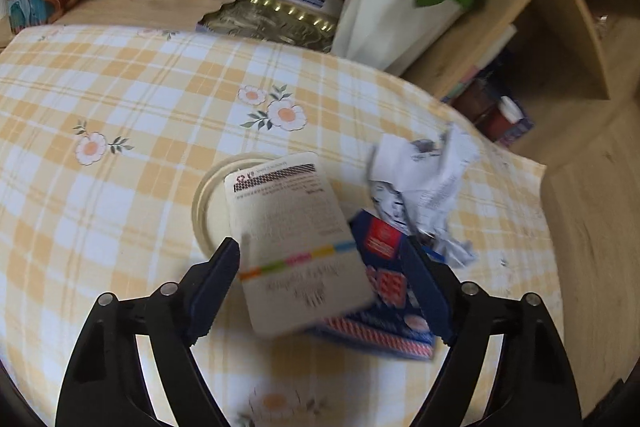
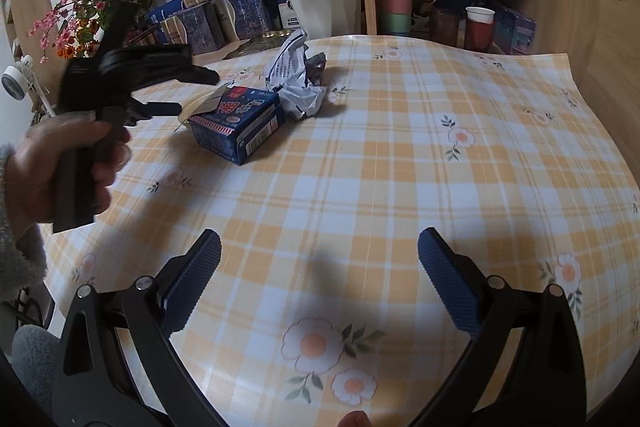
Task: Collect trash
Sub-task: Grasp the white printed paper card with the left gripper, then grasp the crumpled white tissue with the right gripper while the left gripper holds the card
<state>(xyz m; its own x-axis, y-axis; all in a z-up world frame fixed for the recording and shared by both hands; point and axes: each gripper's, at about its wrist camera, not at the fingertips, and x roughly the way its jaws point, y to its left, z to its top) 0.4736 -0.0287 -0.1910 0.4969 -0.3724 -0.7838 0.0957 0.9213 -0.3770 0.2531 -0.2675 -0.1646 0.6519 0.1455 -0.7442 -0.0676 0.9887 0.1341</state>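
Fingers straddle card; right view hides card.

Glossy checked tablecloth filling mid-frame, crumpled white paper at centre right, matt card, printed cardboard box, ribbed blue pads, pale wood shelf upper right, shiny metal tray

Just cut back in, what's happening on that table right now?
The left gripper is open around a white card lying over a blue box, not yet clamped. Crumpled paper sits right beside the box. The right gripper hangs open over bare checked tablecloth, holding nothing.
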